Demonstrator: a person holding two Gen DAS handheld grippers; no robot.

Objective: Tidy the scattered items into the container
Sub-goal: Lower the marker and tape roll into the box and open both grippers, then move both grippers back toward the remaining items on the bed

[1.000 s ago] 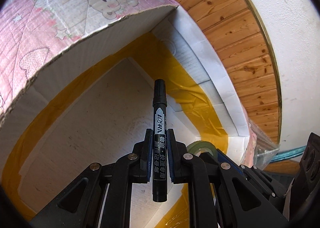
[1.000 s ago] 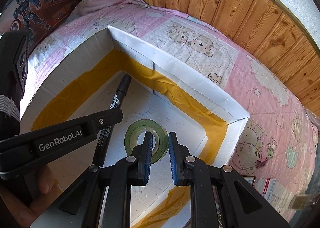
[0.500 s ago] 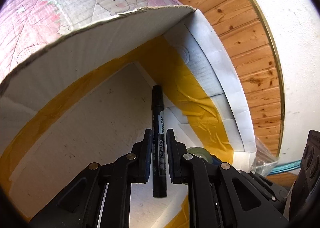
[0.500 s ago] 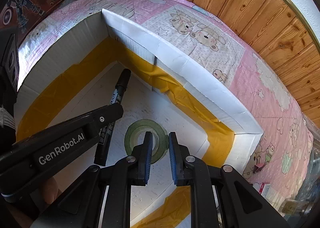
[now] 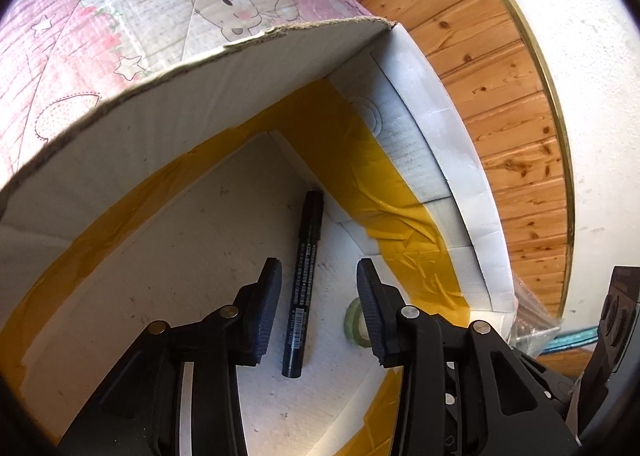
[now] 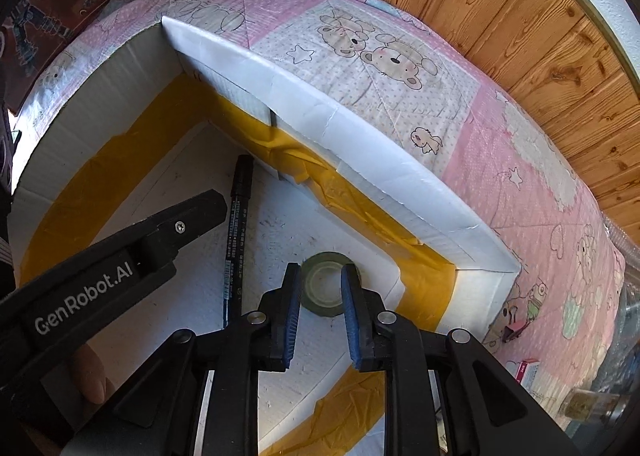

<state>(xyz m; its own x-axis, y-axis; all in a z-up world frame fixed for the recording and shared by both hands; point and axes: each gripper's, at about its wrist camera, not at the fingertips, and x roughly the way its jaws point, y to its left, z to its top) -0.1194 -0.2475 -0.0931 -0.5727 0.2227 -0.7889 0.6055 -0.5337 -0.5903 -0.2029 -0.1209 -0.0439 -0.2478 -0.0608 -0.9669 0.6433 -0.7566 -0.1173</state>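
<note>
Marker [image 5: 303, 288] and green tape roll [image 6: 326, 288] lie on the white box [image 6: 360, 143] floor, my left fingers [image 5: 318, 310] opening, released from the marker, my right fingers [image 6: 320, 312] opening above the roll

pink quilt [image 6: 400, 67] with teddy bear and star prints covers a bed. wood plank panelling [image 6: 500, 7] behind it, knotty, warm orange. white rough plaster wall [image 5: 580, 55] above, thin brass-coloured trim strip [image 5: 532, 55] between them. bright daylight, hard shadows. printed robot picture [image 6: 44, 11] at far left.
</note>
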